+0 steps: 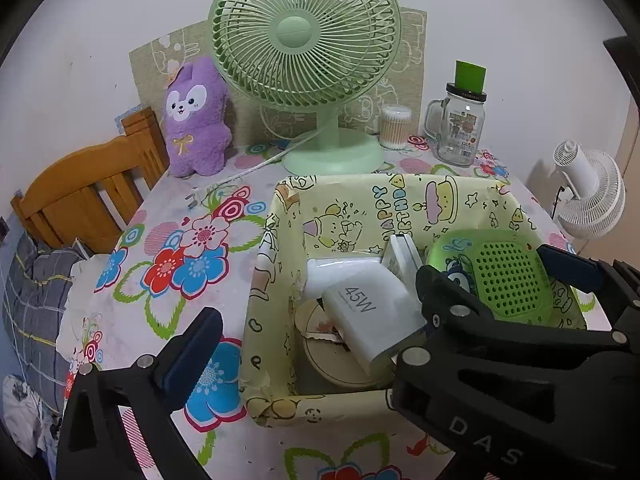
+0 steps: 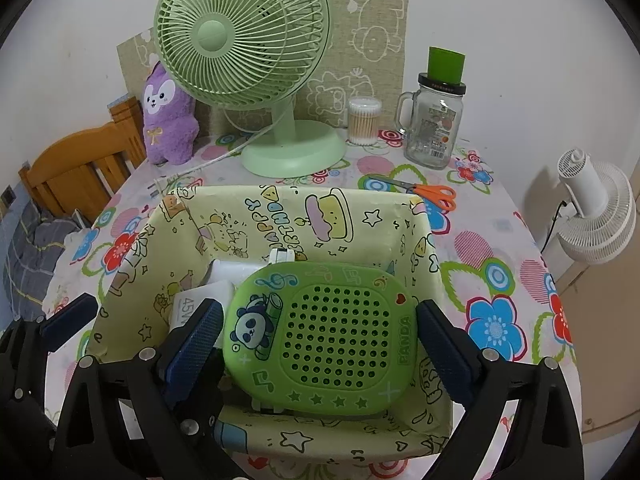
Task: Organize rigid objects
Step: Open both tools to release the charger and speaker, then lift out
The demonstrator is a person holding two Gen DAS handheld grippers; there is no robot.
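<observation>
Nearest the cameras, the left gripper [image 1: 382,298] stands spread wide, released over the yellow cartoon-print box [image 2: 132,248], nothing between its pads. Beside it, the right gripper [image 2: 320,344] straddles a green panda-print perforated case [image 2: 320,336]; whether its pads press the case cannot be told. A white 45W charger [image 1: 372,316] lies tilted inside the box, left of the case. Farther back on the floral tablecloth [image 1: 168,240] lie orange-handled scissors [image 2: 424,191], then a green desk fan [image 2: 240,40], a purple plush toy [image 1: 198,120] and a glass jar [image 2: 434,124].
</observation>
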